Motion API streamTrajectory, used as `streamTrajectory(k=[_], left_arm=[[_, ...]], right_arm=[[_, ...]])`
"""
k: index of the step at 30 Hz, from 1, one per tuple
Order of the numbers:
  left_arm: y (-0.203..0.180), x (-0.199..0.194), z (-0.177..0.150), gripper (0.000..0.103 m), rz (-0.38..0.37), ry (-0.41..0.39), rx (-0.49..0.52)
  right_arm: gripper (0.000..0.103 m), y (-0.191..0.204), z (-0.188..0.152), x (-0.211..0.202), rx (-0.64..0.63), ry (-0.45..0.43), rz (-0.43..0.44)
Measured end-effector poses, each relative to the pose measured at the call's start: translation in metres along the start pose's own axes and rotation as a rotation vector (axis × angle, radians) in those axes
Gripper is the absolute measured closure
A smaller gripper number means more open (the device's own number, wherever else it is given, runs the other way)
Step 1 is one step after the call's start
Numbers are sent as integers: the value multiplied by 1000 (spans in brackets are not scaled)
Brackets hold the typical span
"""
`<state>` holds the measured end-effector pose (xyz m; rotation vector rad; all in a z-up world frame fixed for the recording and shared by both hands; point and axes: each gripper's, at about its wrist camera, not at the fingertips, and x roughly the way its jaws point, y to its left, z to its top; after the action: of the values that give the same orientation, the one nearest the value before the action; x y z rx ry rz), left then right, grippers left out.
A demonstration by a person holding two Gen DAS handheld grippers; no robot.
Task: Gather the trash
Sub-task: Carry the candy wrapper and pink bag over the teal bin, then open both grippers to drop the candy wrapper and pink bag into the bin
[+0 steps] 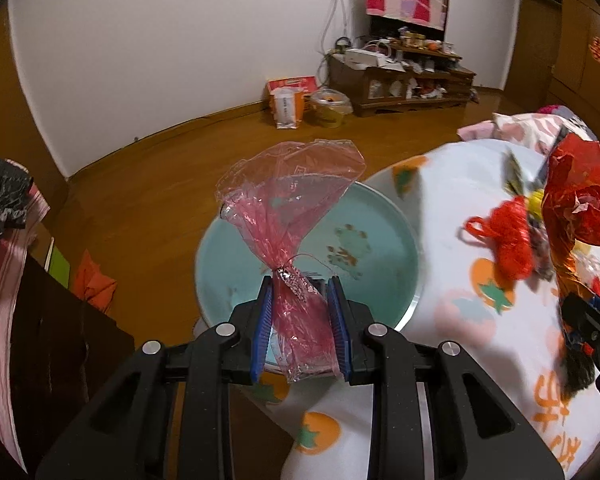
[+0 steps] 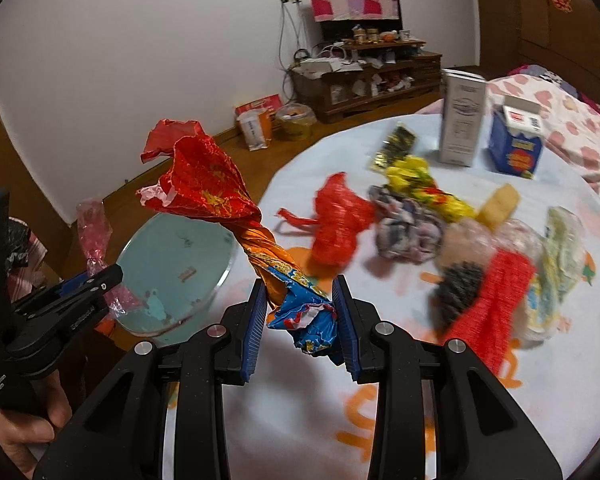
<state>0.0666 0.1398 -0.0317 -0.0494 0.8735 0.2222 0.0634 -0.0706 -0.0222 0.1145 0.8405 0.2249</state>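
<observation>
My left gripper is shut on a crumpled pink clear plastic wrapper, held above a round pale-blue tray at the table's left edge. The wrapper and the left gripper also show at the left of the right wrist view. My right gripper is shut on a twisted red, orange and blue foil wrapper, held above the table near the tray. This wrapper also shows at the right of the left wrist view. Several pieces of trash lie heaped on the table.
The round table has a white cloth with orange fruit prints. A tall white carton and a blue box stand at its far side. A wooden floor, a TV cabinet and a bed surround it.
</observation>
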Motion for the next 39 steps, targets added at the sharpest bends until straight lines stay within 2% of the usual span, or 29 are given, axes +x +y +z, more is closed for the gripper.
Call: streamTrajectory(k=[13,28,35,39], left_arm=[[38,34,10,76,44,44,-60],[45,65,14,76,77,101,-76],[44,72,14,76,83,112,-70],[38,72,13,75,77,115,-54]], right_arm=[[68,47,19,48,-44,53,47],[68,80,28,104,-81,129,70],[68,73,31,98,-69,104,87],[68,62,29,83,-49,71,69]])
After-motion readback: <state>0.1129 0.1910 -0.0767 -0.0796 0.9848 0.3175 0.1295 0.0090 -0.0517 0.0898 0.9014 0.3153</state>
